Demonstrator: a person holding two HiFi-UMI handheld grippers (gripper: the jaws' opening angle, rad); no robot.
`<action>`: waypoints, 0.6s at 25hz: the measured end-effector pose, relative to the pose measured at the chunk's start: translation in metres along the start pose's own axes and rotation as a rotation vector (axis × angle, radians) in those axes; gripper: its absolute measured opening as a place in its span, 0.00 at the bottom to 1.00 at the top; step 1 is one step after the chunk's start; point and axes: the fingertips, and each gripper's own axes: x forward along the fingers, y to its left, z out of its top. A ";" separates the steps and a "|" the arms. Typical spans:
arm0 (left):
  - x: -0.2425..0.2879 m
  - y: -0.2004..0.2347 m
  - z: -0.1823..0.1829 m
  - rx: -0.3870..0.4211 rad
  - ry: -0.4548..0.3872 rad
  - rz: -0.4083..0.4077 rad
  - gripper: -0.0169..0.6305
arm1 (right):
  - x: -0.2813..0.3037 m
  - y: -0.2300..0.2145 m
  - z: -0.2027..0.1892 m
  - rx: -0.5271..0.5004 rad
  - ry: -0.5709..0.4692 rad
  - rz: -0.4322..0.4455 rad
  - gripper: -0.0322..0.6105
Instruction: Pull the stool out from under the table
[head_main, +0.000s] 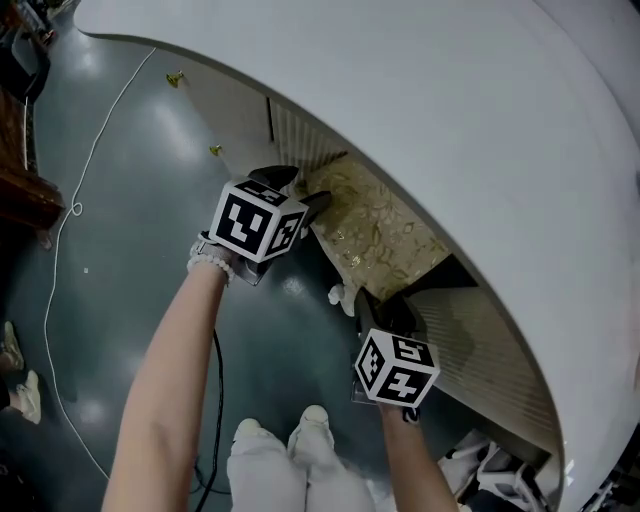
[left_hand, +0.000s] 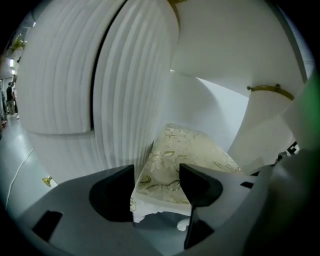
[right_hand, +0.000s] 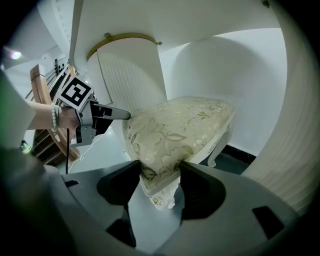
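Head view gives us the stool (head_main: 385, 235) tucked under the white worktop (head_main: 450, 100), whose rim covers its far half. We see a cream cushion with a gold leaf pattern on a white carved frame with curled feet. Our right tool (right_hand: 155, 172) pinches the cushion's near corner. Our left tool (left_hand: 156, 175) stands spread before another corner, not gripping it, just beside a ribbed pedestal (left_hand: 135, 90). From above only one foot (head_main: 337, 295) shows; the others lie hidden beneath the seat.
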 end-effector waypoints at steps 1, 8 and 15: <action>0.002 -0.001 0.000 -0.007 0.007 -0.007 0.47 | -0.001 -0.001 0.000 0.000 -0.001 0.001 0.47; 0.005 -0.004 -0.005 -0.067 -0.022 -0.032 0.43 | -0.001 0.000 0.001 0.002 0.003 0.007 0.47; 0.003 -0.002 -0.010 -0.050 -0.004 -0.009 0.40 | 0.000 0.004 -0.001 -0.009 0.026 0.012 0.45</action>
